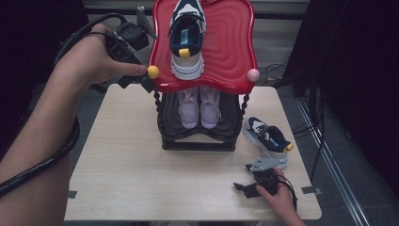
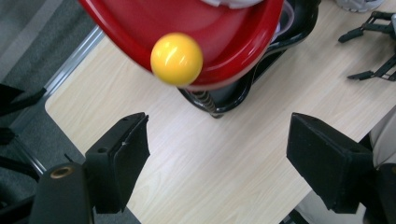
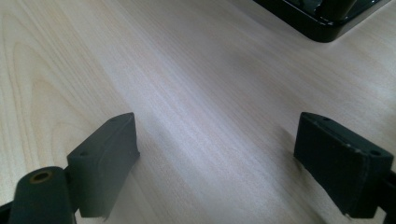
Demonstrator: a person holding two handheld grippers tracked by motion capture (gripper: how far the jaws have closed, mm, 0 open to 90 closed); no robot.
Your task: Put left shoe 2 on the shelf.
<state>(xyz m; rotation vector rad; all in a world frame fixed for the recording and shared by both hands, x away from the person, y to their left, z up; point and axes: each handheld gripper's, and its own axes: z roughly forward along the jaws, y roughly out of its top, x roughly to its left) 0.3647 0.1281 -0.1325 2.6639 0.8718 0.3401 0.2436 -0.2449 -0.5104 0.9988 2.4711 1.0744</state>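
A two-tier shoe rack stands at the back of the wooden table (image 1: 131, 165). Its red top tray (image 1: 230, 47) carries a navy and white sneaker (image 1: 187, 37). On the black lower tray (image 1: 230, 113) sits a pale pink pair of shoes (image 1: 200, 106). A second navy and white sneaker (image 1: 268, 136) lies on the table right of the rack. My left gripper (image 1: 137, 84) is open beside the tray's left corner. In the left gripper view, the left gripper (image 2: 219, 122) has the yellow knob (image 2: 176, 59) just ahead of its jaws, untouched. My right gripper (image 1: 242, 179) rests open near the front right, nothing between its jaws (image 3: 217, 126).
A pink knob (image 1: 253, 75) caps the tray's right corner, and twisted black posts hold the red tray (image 2: 140, 23) up. The rack's black base edge (image 3: 322, 23) lies beyond the right gripper. Dark curtains and floor cables flank the table.
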